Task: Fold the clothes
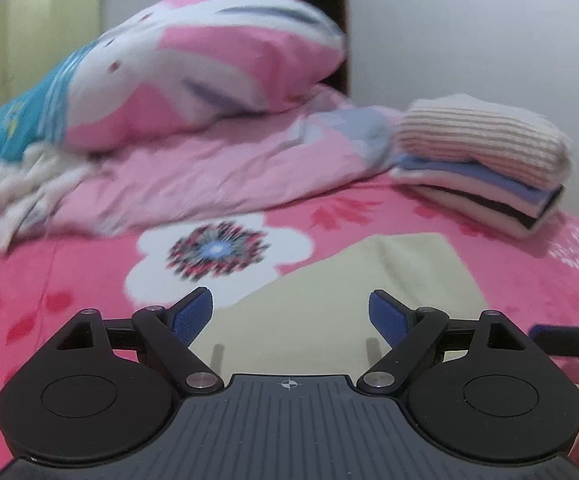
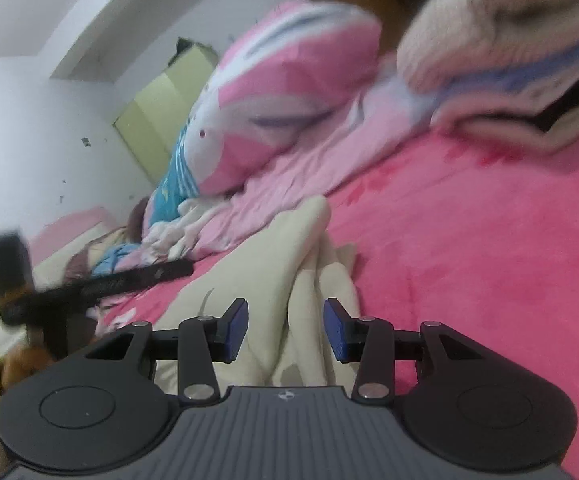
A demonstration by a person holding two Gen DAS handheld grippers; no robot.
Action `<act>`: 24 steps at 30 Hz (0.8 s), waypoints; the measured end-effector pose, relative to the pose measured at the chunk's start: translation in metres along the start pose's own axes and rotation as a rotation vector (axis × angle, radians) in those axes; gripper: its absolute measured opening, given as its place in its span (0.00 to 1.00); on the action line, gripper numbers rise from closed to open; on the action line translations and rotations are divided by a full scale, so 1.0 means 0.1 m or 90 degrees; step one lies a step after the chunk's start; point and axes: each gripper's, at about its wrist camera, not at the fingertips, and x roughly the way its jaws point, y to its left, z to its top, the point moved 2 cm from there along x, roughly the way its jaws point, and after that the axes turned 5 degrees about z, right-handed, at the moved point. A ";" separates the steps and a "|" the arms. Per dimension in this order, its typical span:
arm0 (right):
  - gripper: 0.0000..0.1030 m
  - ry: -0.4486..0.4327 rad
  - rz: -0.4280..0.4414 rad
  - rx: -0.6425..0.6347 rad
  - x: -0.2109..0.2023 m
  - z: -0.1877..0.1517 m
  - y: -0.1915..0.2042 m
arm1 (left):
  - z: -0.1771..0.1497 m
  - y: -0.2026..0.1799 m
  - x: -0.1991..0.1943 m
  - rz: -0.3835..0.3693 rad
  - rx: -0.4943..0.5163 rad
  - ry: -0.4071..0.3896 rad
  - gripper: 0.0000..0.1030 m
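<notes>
A home bedroom is shown: a bed is covered by a pink floral bedspread (image 1: pixel 89 280), a pink-and-white pillow (image 1: pixel 209 64) is propped on a rumpled pink quilt (image 1: pixel 209 176), and folded clothes (image 1: pixel 485 164) are stacked by white walls (image 1: pixel 469 20).

On the bed (image 1: pixel 69 280), a garment (image 1: pixel 369 280) lies in front; a folded stack (image 1: pixel 485 168) sits behind-right, a pillow (image 1: pixel 193 68) behind-left (apparently resting on a quilt (image 1: pixel 209 184)).
</notes>
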 end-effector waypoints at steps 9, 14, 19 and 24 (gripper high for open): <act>0.59 0.140 0.070 0.081 0.45 0.28 -0.12 | -0.27 0.59 -0.08 0.036 -0.137 0.080 0.92; 0.58 0.176 0.072 0.100 0.60 0.39 -0.15 | -0.41 0.67 -0.03 0.023 -0.183 0.104 0.95; 0.53 0.205 0.055 0.093 0.80 0.43 -0.19 | -0.42 0.69 0.01 0.018 -0.199 0.099 0.98; 0.19 0.182 0.089 0.083 0.85 0.53 -0.15 | -0.46 0.74 0.04 0.009 -0.223 0.099 0.99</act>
